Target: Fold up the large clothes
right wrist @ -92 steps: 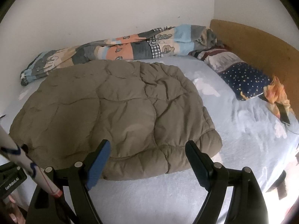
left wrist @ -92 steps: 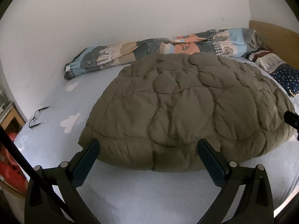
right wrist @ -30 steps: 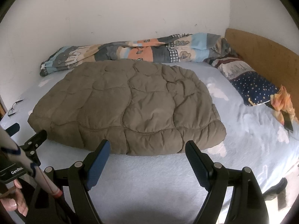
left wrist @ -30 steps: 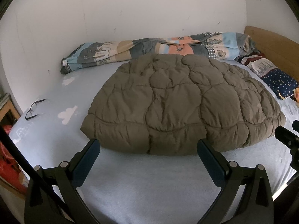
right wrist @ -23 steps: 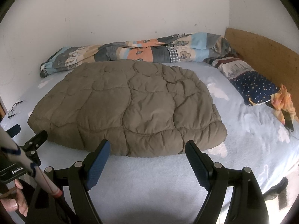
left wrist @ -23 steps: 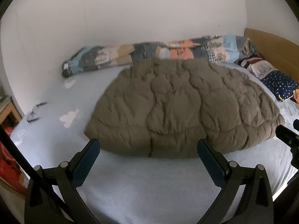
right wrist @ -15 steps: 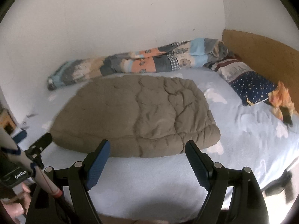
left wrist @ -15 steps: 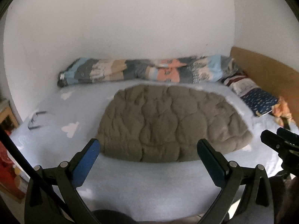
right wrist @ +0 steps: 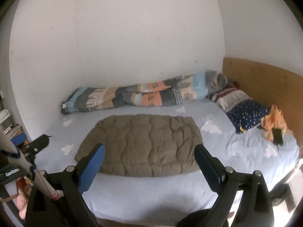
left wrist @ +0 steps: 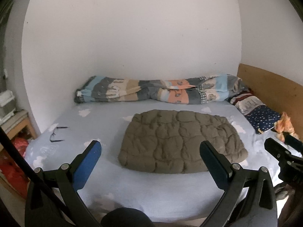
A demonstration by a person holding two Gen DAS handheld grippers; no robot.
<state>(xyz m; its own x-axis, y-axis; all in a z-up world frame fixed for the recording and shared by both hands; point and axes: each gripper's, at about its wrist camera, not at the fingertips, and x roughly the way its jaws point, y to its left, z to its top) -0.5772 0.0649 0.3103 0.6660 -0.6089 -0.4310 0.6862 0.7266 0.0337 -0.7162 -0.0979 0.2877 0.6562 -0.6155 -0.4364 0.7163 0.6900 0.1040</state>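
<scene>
Close by, the left gripper (left wrist: 150, 156) hangs over the near edge of the bed (left wrist: 155, 194) with its blue-padded fingers (left wrist: 89, 160) wide apart and nothing between them. The right gripper (right wrist: 149, 158) is the same — fingers (right wrist: 207, 167) spread wide, holding nothing, up in the air and not touching the cloth.

Just past them, in the middle of the bed, lies the puffy olive-brown quilted coat (left wrist: 181, 141). It sits as one flat, thick, neat block on the pale blue sheet with white clouds. To me it looks like the folding is done, or nearly done. If one more fold is wanted, both grippers would need to come down to the near corners and pinch the thick padding tight, because it looks springy and may pop open.

Off to the left rest a pair of glasses (left wrist: 56, 134). To the right are a starry pillow (right wrist: 248, 113), an orange cloth (right wrist: 274, 124) and a dark phone (right wrist: 278, 136). Farthest back, a rolled patchwork duvet (left wrist: 161, 92) lies along the white wall.

For writing — a small white label on the left gripper's body shows in the right view, too cut off to read.
</scene>
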